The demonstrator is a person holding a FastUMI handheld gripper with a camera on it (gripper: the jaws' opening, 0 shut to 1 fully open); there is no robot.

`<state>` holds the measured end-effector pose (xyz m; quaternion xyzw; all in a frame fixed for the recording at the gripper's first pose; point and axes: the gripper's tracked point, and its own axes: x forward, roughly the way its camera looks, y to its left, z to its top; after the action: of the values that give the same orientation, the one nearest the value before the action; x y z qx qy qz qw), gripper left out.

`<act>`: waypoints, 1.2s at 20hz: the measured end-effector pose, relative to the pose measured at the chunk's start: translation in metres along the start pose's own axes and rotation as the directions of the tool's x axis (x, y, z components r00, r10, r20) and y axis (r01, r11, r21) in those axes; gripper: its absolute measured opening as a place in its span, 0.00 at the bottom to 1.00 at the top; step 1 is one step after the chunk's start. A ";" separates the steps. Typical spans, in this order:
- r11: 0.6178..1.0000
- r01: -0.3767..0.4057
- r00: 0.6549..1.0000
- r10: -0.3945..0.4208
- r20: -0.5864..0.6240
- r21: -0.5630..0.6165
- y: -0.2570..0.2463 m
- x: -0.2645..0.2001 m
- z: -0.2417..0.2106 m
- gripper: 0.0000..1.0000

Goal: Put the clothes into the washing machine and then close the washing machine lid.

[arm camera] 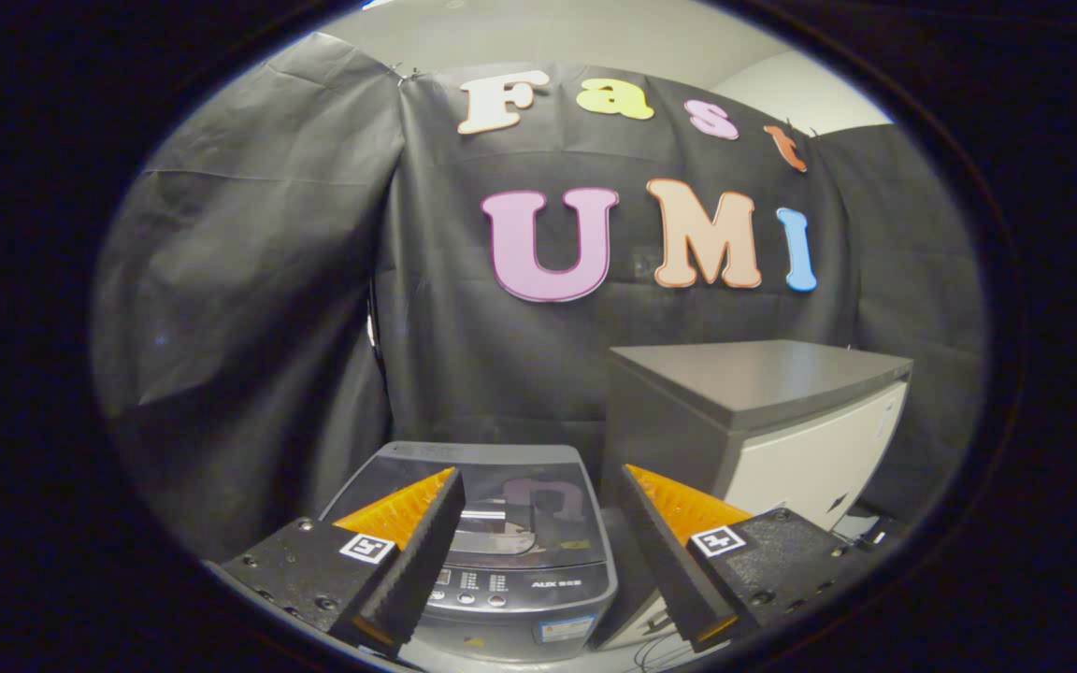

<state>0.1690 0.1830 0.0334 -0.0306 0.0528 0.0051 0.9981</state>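
A small grey top-loading washing machine [510, 551] stands below and just ahead of my fingers, seen between them. Its dark glossy lid [520, 505] lies flat and shut, reflecting the wall behind. A panel of buttons runs along its front edge. My gripper [538, 486] hovers above the machine, open, with nothing between its fingers. I see no clothes in this view.
A grey-topped white cabinet [763, 411] stands right beside the washer, to its right and taller than it. Black cloth walls close in behind and on the left. Cables lie on the floor near the cabinet's base [660, 645].
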 end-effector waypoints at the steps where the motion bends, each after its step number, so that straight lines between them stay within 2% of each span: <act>1: 1.000 0.000 1.000 0.000 0.004 0.000 -0.004 -0.007 0.006 0.99; 8: 1.000 0.015 0.998 -0.016 0.061 0.019 -0.028 -0.065 0.036 0.99; 18: 0.999 0.040 0.991 -0.040 0.131 0.005 -0.049 -0.141 0.028 0.99; 24: 0.999 0.036 0.992 -0.034 0.121 -0.010 -0.051 -0.169 -0.004 0.99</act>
<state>0.0010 0.1309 0.0505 -0.0375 -0.0084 -0.0102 0.9992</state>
